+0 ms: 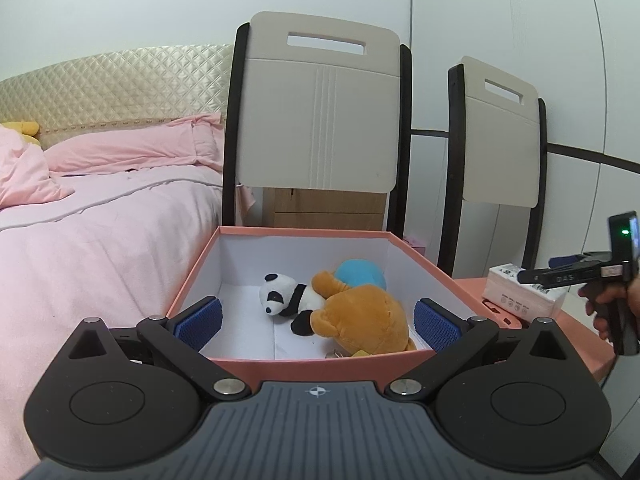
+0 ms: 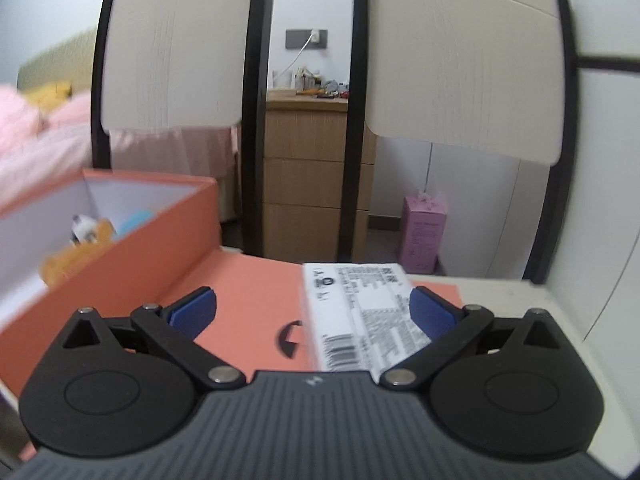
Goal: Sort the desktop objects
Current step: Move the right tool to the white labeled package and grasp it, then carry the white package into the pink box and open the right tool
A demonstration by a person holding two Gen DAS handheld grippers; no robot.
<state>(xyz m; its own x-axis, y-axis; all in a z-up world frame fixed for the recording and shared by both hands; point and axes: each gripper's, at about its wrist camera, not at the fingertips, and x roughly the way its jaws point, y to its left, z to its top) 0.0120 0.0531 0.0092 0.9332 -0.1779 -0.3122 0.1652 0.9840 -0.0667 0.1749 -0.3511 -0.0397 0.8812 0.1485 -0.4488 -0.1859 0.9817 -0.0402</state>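
Right wrist view: the right tongs (image 2: 312, 314) stood spread and empty, blue ribbed pads on black linkage arms, low in the frame over a white pack (image 2: 356, 316) that lay on the salmon lid (image 2: 248, 292). The pack sat off-centre, toward the right pad (image 2: 430, 316), and the view was smeared with motion. By my judgement, closing from there could catch only an edge; the pack looked soft and film-wrapped, printed with text and a barcode, so it might crumple, slip or skid across the smooth card lid toward the pale surface (image 2: 500, 292) at lower right.

Left wrist view: the left tongs (image 1: 316, 322) were likewise spread, holding nothing, poised at the near rim of the box (image 1: 304, 368) in mid-frame. The box was rigid card, salmon outside, white inside, square-cornered. In it lay a panda (image 1: 280, 294), a brown plush (image 1: 360, 312) and something blue (image 1: 362, 274) behind them, all pressed together. These were fuzzy and yielding; a pinch might take fur only, or drag a neighbour along. A nudge on the rim could shift the light box. Whether the toys were going in or coming out could not be told.

At the right edge the same pack (image 1: 520, 294) showed under the other tool, held in a hand (image 1: 612, 308).
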